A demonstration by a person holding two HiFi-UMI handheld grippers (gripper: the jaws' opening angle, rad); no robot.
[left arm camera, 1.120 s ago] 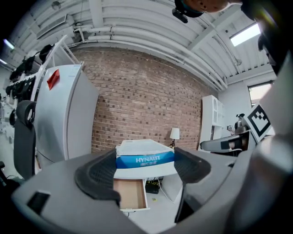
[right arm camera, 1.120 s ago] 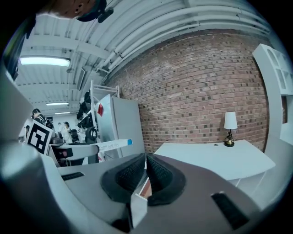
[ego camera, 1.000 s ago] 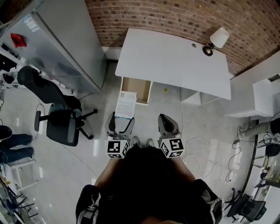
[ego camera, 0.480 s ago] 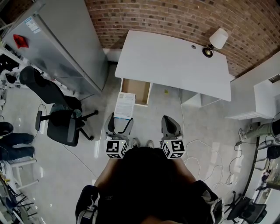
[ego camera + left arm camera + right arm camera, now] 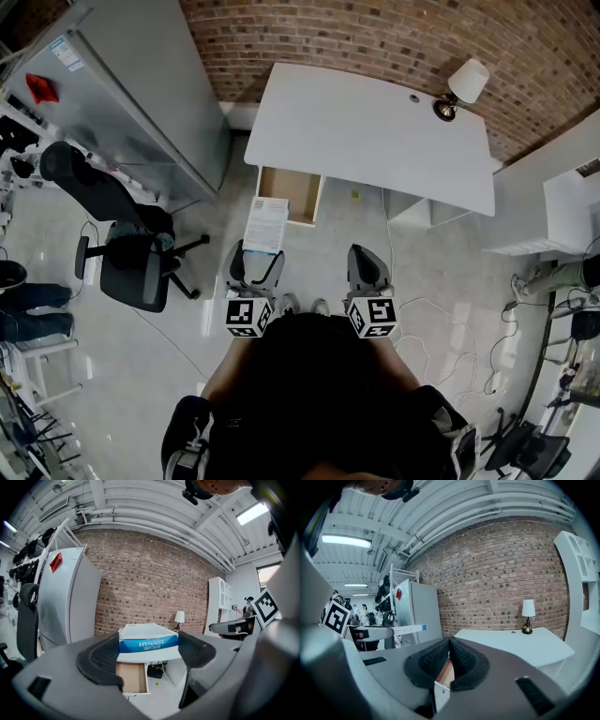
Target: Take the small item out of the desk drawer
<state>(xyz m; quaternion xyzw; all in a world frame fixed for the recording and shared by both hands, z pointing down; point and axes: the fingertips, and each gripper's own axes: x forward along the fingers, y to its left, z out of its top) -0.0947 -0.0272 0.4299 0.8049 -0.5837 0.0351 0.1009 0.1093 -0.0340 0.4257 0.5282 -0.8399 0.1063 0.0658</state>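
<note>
The left gripper (image 5: 149, 649) is clamped on one box (image 5: 148, 640), white with a blue band. Each of its two pads presses one side of the box, which sticks out forward, level. In the head view the box's far end reaches the front edge of the drawer (image 5: 292, 193), so it is out of the drawer and in the air before it.

The right gripper (image 5: 449, 660) has its two jaws closed, pad against pad, with nothing between them. It is level with the left one, the two held side by side and apart, each with one marker cube at the rear.

Ahead stands one white desk (image 5: 375, 131) against a brick wall. Its single drawer is pulled out at the left end, showing a wooden bottom. One lamp (image 5: 463, 87) stands at the desk's far right corner. Left of the desk is one tall grey cabinet (image 5: 131, 94), and nearer the person one black chair (image 5: 122, 246) on the pale floor.
</note>
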